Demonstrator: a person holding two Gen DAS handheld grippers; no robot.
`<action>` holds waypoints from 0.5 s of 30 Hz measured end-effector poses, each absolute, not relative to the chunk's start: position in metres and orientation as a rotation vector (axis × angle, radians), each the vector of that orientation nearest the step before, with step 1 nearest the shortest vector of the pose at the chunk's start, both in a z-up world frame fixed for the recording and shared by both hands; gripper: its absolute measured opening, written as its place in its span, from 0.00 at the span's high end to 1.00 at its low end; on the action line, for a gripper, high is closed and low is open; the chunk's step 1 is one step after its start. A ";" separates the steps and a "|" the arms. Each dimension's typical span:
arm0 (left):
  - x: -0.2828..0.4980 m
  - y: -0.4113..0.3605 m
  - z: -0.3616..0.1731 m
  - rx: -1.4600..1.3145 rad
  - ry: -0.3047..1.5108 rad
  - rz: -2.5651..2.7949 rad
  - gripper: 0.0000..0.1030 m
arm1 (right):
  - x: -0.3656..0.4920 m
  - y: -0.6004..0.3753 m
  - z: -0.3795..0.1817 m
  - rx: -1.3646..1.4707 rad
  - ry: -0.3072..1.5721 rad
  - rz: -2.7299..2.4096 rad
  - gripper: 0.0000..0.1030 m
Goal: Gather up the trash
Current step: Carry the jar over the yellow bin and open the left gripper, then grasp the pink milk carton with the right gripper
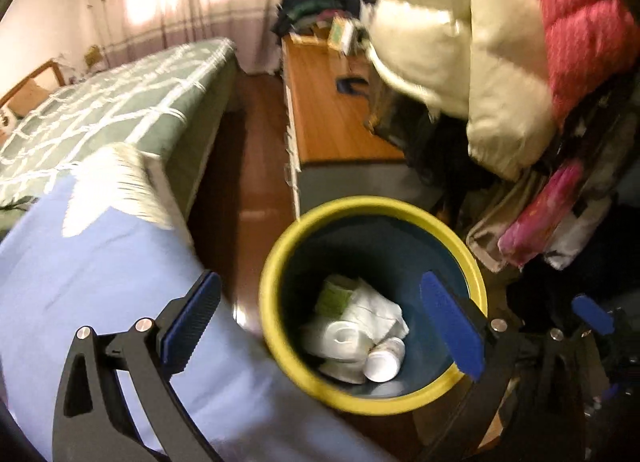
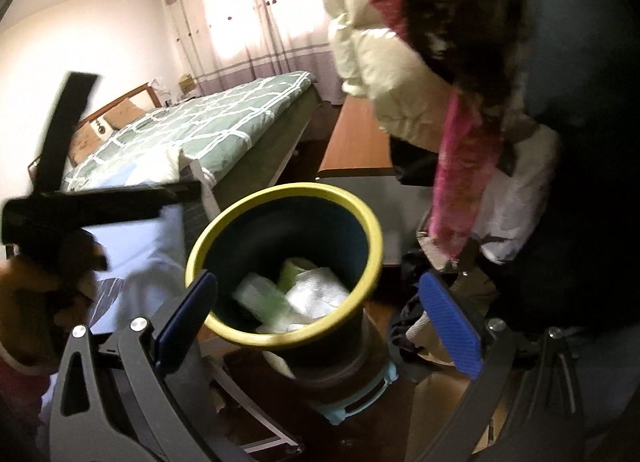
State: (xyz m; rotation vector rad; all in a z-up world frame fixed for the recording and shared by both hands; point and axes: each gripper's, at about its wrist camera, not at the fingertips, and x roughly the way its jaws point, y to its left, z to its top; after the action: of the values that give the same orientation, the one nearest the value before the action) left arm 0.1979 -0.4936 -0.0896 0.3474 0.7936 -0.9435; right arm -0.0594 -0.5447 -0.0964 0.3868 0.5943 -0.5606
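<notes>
While open, left hand-held gripper (image 1: 328, 326) straddles trash bin (image 1: 280, 262).

Place: a bedroom in a home.
Bed (image 2: 208, 121): green cover with white lines, wooden headboard.
Window: long pink and grey curtains (image 2: 240, 21), daylight behind them.
Clothes: a cream puffy jacket (image 1: 452, 33) and a pink one (image 1: 580, 13) hanging.
Furniture: a low wooden desk (image 1: 332, 113) beside the bed.
Floor (image 1: 256, 165): dark wood.
</notes>
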 end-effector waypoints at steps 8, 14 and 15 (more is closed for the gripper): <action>0.208 -0.335 -0.038 0.123 0.649 -0.770 0.05 | -0.017 -0.508 -0.094 0.350 0.626 -0.439 0.06; 0.221 -0.192 -0.030 0.025 0.566 -0.501 0.05 | 0.024 -0.457 -0.088 0.270 0.657 -0.323 0.06; 0.224 -0.165 -0.031 0.014 0.554 -0.440 0.05 | 0.034 -0.445 -0.086 0.253 0.662 -0.297 0.06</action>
State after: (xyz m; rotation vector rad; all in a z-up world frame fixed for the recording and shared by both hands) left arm 0.2242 -0.1652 -0.0307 0.0144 0.5539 -0.4402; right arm 0.0336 -0.4449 -0.0862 0.2532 0.6616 -0.2970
